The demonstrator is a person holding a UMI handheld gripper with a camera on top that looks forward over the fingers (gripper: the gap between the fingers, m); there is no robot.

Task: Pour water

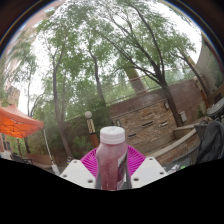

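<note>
Clear plastic bottle (pixel 112 157) with a white cap (pixel 113 134) stands upright between the fingers (pixel 90 168), whose magenta pads press on it from both sides, so the gripper (pixel 112 172) is clamped on it. Its lower part looks reddish, though the pads may be tinting it. Beyond the fingers are trees (pixel 120 50), a brick building (pixel 150 115) and an orange canopy (pixel 18 122); no cup or other vessel shows. I judge the bottle is held and carried, with pouring not yet begun. Next calls for bringing it over a receiver, minding the cap, then tilting slowly.
</note>
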